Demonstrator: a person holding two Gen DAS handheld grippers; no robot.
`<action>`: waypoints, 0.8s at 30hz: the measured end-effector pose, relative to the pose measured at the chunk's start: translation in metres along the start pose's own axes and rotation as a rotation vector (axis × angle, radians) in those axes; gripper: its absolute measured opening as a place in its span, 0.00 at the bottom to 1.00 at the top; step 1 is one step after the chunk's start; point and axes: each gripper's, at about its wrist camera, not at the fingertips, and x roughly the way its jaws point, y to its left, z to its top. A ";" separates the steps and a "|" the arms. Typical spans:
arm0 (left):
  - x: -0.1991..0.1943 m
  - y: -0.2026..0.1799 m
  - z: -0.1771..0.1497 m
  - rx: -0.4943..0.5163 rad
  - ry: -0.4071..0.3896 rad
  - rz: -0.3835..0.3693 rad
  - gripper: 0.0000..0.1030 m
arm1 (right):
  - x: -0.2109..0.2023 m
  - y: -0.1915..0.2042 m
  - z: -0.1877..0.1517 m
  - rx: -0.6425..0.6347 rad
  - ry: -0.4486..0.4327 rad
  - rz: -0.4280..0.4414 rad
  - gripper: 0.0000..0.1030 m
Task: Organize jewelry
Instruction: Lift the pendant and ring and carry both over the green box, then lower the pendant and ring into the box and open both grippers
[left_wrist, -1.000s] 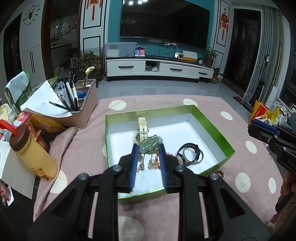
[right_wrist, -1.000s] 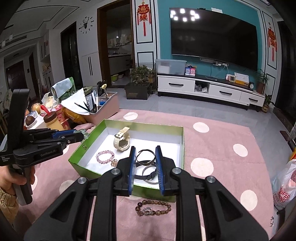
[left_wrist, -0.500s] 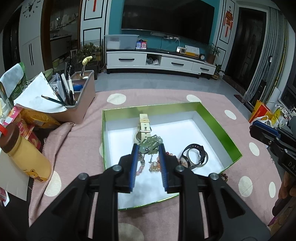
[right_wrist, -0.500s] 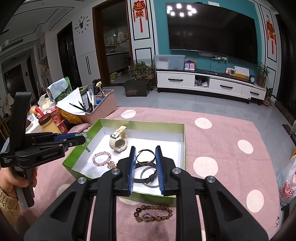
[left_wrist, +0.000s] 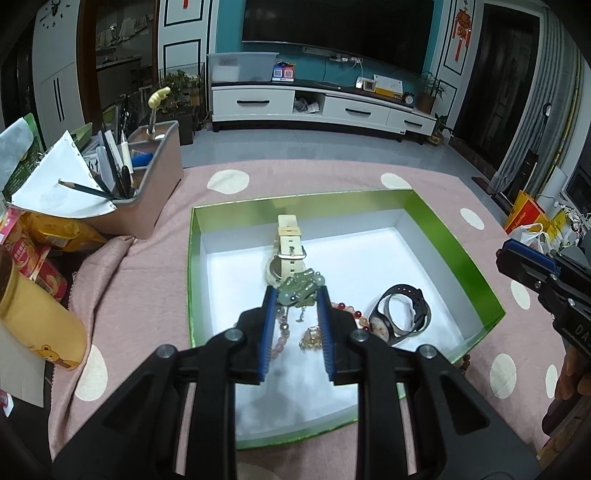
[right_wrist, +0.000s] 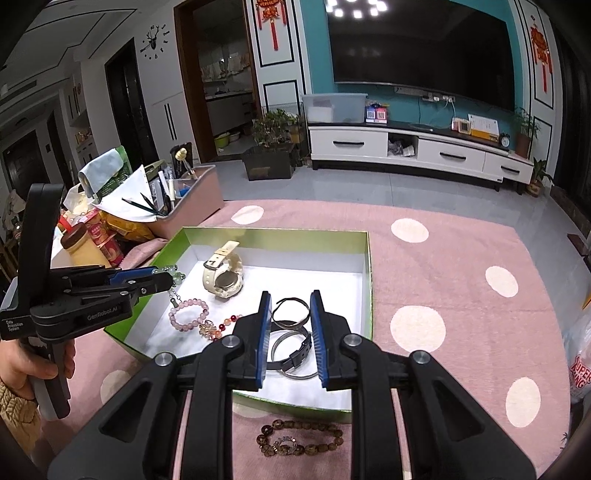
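The left hand-held gripper (left_wrist: 295, 295) is clenched on a pale green jade charm (left_wrist: 301, 288), a carved lump set with small beads, from which a short beaded tassel (right_wrist: 173, 297) hangs down between the blue pads. It holds the charm in the air above the near left part of a green box (left_wrist: 458, 254) with a white floor. Straight ahead of this gripper, inside the box, lies a cream watch (left_wrist: 286, 251) with its strap pointing away; below the pads are a pink bead bracelet (right_wrist: 186, 315) and a small gold trinket (left_wrist: 312, 338) with a few red beads (left_wrist: 345, 308) beside it, and to the right sits a dark watch (left_wrist: 402, 310) with a round face. The right hand-held gripper (right_wrist: 290, 321) stands with its jaws narrowly apart and nothing pinched between them, over the near right corner of the box, where thin metal bangles (right_wrist: 290, 314) and a black strap lie. Just below it, outside the box on the pink dotted tablecloth (right_wrist: 461, 295), rests a brown bead bracelet (right_wrist: 301, 437). Left of both grippers, at the table edge, stand a pink organiser (left_wrist: 155, 184) full of pencils and papers, snack packets (left_wrist: 44, 236) and a yellow bottle (left_wrist: 33, 321). A hand (right_wrist: 26, 365) in a knitted cuff grips the left tool's handle.
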 end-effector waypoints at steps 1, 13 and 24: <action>0.003 0.000 0.000 -0.002 0.006 0.002 0.21 | 0.002 -0.001 0.000 0.002 0.004 0.000 0.20; 0.028 0.006 0.000 -0.018 0.067 0.023 0.21 | 0.042 -0.009 0.000 0.022 0.078 -0.014 0.20; 0.041 0.010 0.001 -0.015 0.103 0.043 0.21 | 0.071 -0.021 -0.005 0.049 0.152 -0.041 0.20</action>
